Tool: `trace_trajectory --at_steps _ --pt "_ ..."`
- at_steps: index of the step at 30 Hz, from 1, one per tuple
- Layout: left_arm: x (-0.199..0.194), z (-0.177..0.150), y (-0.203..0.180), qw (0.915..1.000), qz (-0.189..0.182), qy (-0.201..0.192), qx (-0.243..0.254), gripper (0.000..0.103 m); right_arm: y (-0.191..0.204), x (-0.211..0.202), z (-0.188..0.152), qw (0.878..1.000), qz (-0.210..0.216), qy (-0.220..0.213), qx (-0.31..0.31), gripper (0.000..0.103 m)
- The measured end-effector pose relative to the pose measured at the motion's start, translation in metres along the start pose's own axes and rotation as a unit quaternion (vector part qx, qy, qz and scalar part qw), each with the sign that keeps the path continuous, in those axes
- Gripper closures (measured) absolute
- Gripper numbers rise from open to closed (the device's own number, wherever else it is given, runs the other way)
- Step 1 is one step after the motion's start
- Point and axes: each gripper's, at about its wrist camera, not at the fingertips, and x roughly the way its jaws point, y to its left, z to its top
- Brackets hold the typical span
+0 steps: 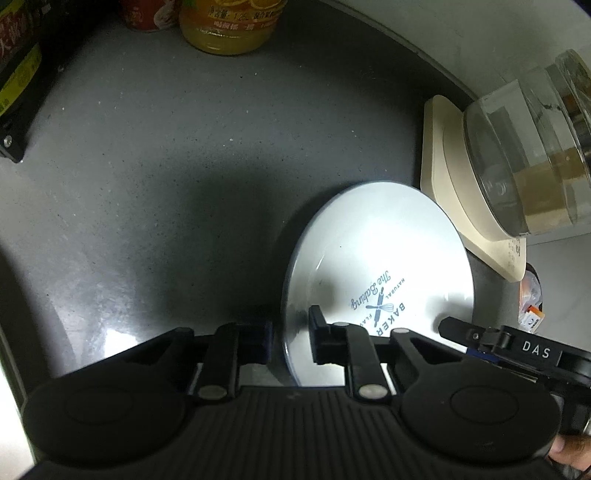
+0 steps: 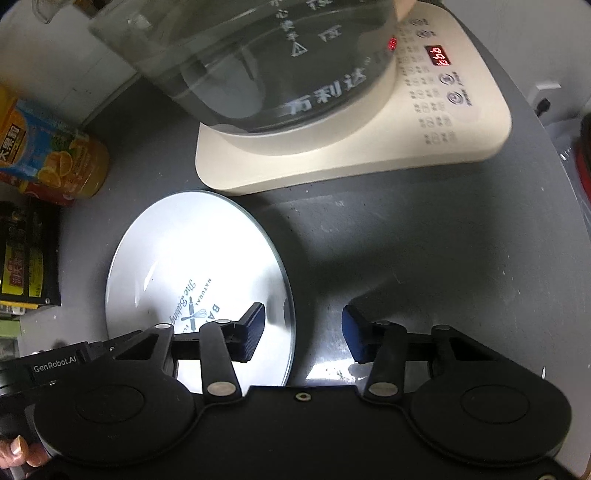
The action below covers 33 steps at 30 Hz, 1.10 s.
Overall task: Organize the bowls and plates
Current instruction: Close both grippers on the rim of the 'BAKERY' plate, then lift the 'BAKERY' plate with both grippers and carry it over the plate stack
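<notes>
A white plate [image 1: 373, 258] with a blue "The Baking" logo lies flat on the dark grey counter; it also shows in the right wrist view [image 2: 192, 251]. My left gripper [image 1: 291, 339] is open, its jaws straddling the plate's left rim, one finger over the plate and one beside it. My right gripper [image 2: 303, 332] is open, straddling the plate's right rim the same way. In the left wrist view the right gripper shows at the plate's right edge [image 1: 480, 336]. No bowl is in view.
A glass kettle [image 2: 258, 55] on a cream base [image 2: 369, 147] with a red display stands just behind the plate. An orange juice bottle [image 1: 229, 26], a red can and a dark box [image 2: 29, 251] stand at the back and left. A wall runs behind.
</notes>
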Motion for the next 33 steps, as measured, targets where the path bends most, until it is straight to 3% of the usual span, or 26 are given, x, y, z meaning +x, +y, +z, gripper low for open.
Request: trace_trajectory --at_steps 3,4,7,24,33 --pt "0.002 0.002 0.001 1.0 -0.005 0.006 -0.003 0.089 -0.002 0.004 0.003 0.999 0.035 0.009 0.011 0.088" --pt "0.002 0.003 0.001 1.0 -0.005 0.008 -0.003 0.089 -0.001 0.003 0.003 0.999 0.037 0.007 0.007 0.09" --pt "0.002 0.004 0.001 0.9999 -0.007 0.012 -0.001 0.09 0.008 0.002 0.0 0.999 0.021 -0.003 -0.026 0.09" --pt "-0.027 0.007 0.019 0.9992 -0.033 -0.024 0.003 0.094 0.026 -0.027 -0.007 0.995 0.062 -0.05 -0.066 0.094" --pt "-0.048 0.004 0.041 0.998 -0.039 -0.048 -0.013 0.094 0.064 -0.024 -0.01 0.991 0.08 -0.055 -0.091 0.094"
